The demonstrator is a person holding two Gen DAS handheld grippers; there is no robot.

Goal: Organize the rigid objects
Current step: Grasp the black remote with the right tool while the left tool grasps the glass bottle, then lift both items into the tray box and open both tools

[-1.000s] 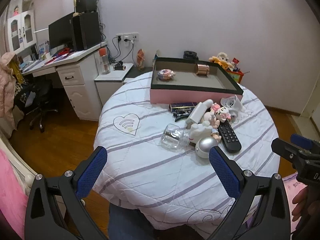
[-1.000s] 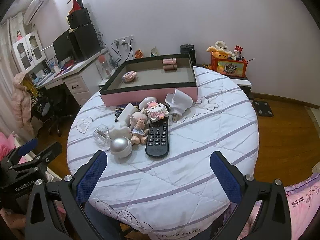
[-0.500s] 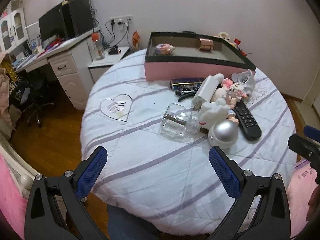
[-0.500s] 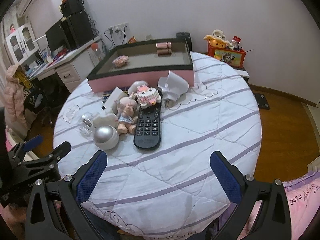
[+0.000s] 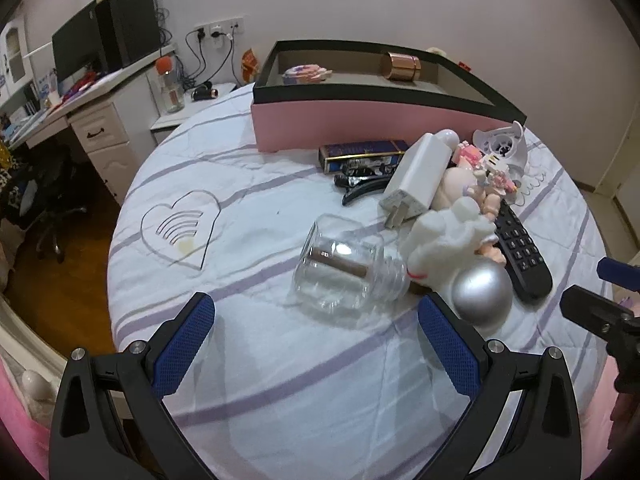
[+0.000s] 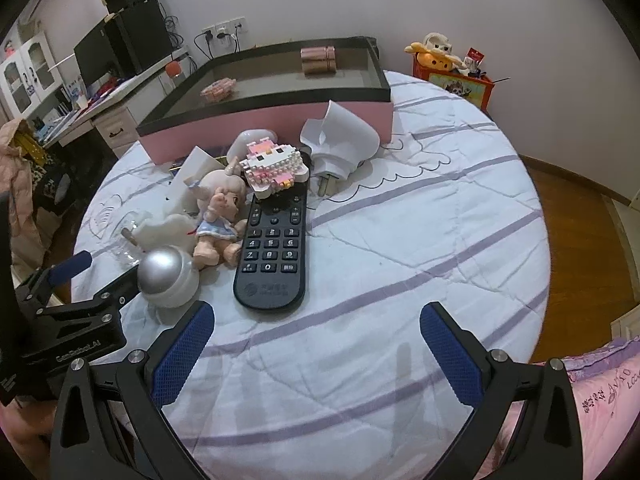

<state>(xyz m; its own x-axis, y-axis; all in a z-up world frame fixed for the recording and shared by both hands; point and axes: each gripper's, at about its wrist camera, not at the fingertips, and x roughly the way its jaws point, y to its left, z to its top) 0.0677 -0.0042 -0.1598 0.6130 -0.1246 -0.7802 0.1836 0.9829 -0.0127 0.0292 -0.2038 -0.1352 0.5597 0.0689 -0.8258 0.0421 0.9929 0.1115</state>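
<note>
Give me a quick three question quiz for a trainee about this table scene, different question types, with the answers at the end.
1. True or false: the left gripper holds the glass jar.
2. What lies inside the pink box? A) remote control B) copper cylinder C) silver ball
3. Fill in: the block-built toy rests on the top end of the ____.

Key: 1 false, both grippers open and empty. 2 B. 3 remote control.

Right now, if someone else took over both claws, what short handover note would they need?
Left claw: open, empty, low over the near table edge, facing the clear jar.
Right claw: open, empty, just short of the black remote.
Done: copper tin and a small pink item lie in the pink tray.
Left: jar, silver ball, remote, dolls, charger and the rest of the pile in front of the tray.
</note>
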